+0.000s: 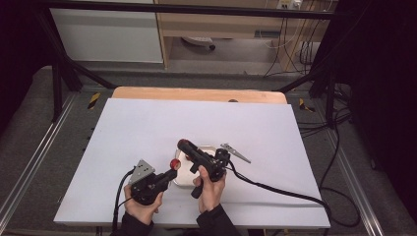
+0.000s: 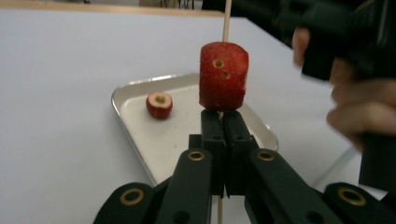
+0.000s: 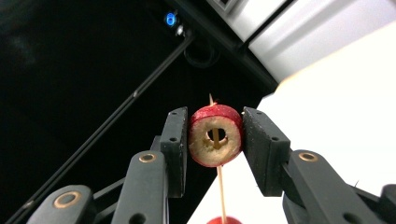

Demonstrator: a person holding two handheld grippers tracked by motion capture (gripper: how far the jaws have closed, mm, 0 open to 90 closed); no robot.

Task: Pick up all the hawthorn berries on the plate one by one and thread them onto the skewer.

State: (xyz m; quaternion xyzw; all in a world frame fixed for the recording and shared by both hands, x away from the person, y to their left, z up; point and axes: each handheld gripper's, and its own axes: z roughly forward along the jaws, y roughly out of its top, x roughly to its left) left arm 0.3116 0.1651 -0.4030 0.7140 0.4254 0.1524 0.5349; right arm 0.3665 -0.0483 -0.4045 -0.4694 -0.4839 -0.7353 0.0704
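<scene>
- Two grippers work over our side of the white table, and we begin with what lies closest to us.
- Nearest to us in the high view, our left hand holds the left gripper near the table's front edge; our right hand sits just beside it with the right gripper angled up and away.
- Our left gripper has its jaws fully closed on a thin wooden skewer, which stands upright between them.
- On that skewer, just above the jaw tips, sits a red fruit piece with a flat cut face and two small holes.
- Our right gripper is clamped on a hollow red fruit ring, a pad pressing on each side of it.
- We see the skewer passing through the ring's hollow centre, its pointed tip poking out just above the ring.
- Under the grippers lies a small metal tray, and on it rests another cored red fruit, well apart from the skewered piece.
- Just beyond the tray to the right, metal tongs lie flat on the table; we cannot tell whether they are open or closed.
- Farthest from us, a wooden strip edges the table's back.
</scene>
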